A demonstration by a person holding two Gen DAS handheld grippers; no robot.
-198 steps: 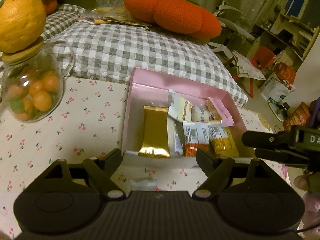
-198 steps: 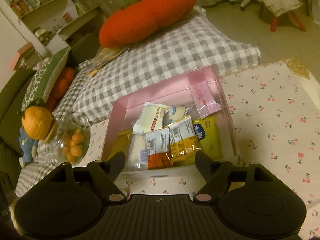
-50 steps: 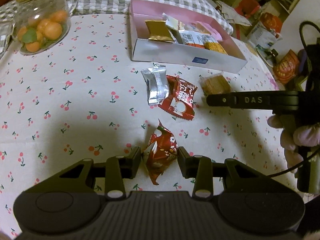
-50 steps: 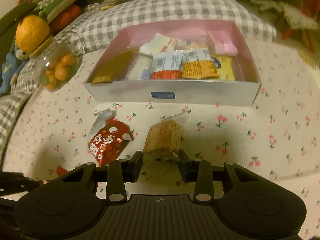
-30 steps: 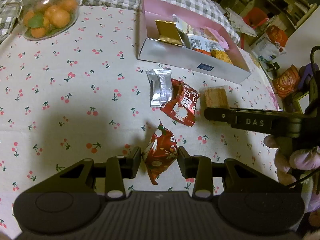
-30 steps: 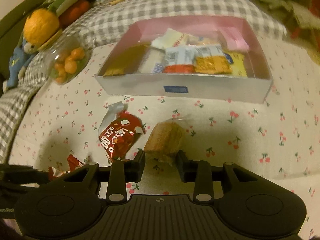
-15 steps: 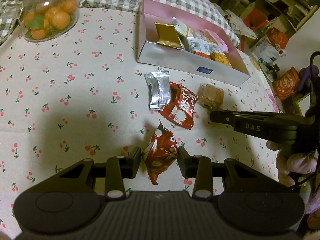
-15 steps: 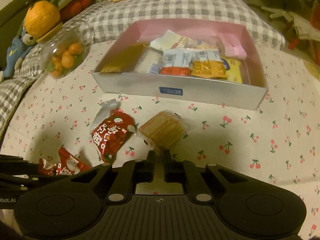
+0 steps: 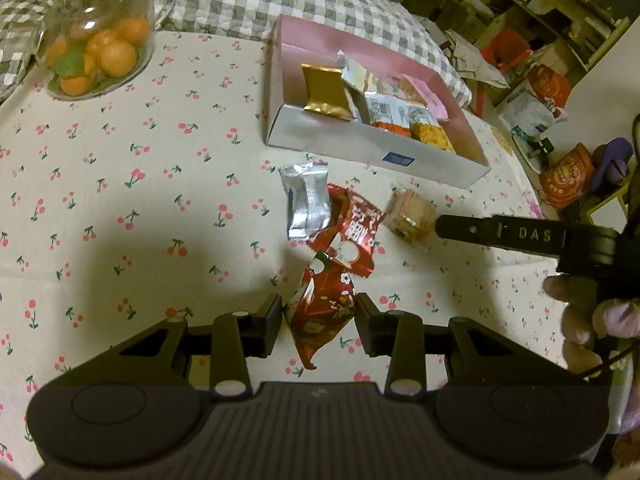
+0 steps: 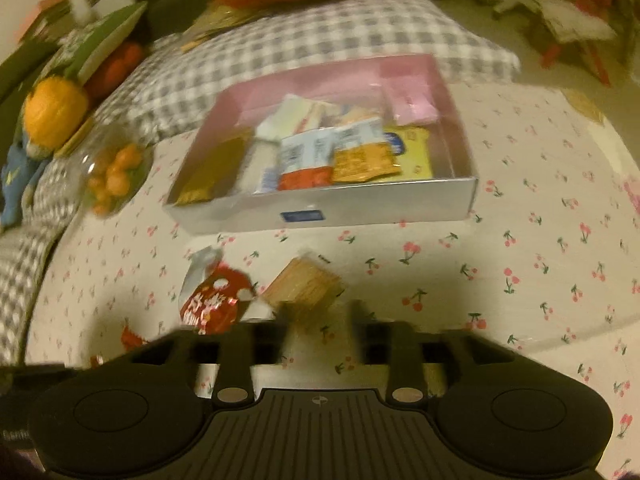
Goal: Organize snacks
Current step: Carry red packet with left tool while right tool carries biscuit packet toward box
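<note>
Left gripper [image 9: 318,316] fingers clamped on red snack packet [image 9: 323,307], lifted for boxing | right gripper [image 10: 320,316] fingers opening, empty, around brown biscuit pack [image 10: 303,289] | snack box [image 10: 360,203] at 12 o'clock on desk [image 10: 520,280]

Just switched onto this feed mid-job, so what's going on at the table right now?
A person is sorting snacks with two handheld grippers. The left gripper is shut on a red snack packet. The right gripper is opening just short of a brown cracker pack, which lies on the cherry-print tablecloth, not gripped. A silver packet and another red packet lie loose in front of the pink box, which already holds several snacks.
</note>
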